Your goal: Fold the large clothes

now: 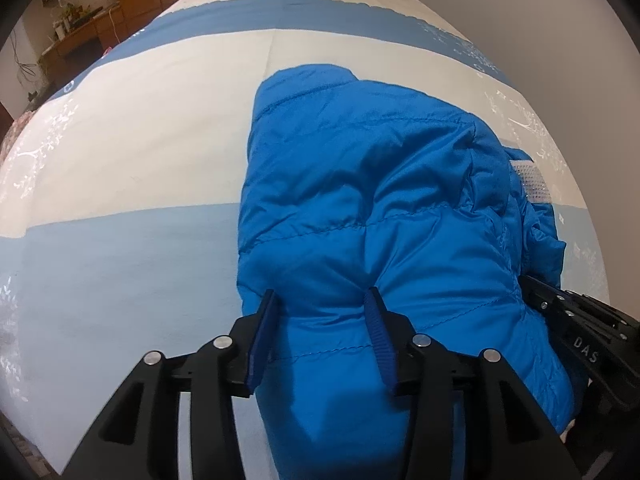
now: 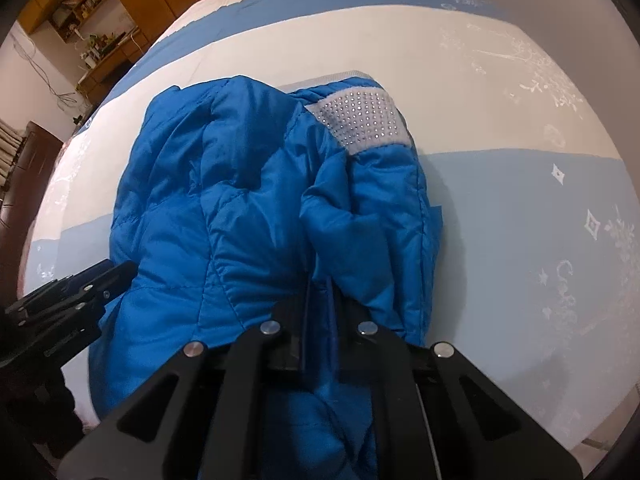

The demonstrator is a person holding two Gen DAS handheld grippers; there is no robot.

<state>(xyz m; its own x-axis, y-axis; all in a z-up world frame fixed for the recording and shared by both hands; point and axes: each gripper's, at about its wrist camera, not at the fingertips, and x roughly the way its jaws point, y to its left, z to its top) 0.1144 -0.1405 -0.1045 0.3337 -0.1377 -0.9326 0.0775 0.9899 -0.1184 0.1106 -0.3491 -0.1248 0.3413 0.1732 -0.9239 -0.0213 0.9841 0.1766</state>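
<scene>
A bright blue padded jacket [image 1: 360, 208] lies bunched and partly folded on the bed; it also fills the middle of the right wrist view [image 2: 248, 216]. A white studded band [image 2: 362, 122] shows at its far end. My left gripper [image 1: 322, 300] has its fingers spread wide, with a puffy fold of the jacket's near edge bulging between them. My right gripper [image 2: 320, 296] is shut on a fold of the jacket's near edge. The right gripper shows at the lower right of the left wrist view [image 1: 568, 320], and the left gripper at the lower left of the right wrist view [image 2: 76, 292].
The bed is covered with a sheet [image 1: 132, 128] in cream and pale blue bands with white floral print. Wooden cupboards and cluttered shelves [image 2: 84, 4] stand beyond the bed's far left. A dark wooden piece [image 2: 24, 176] stands at the left.
</scene>
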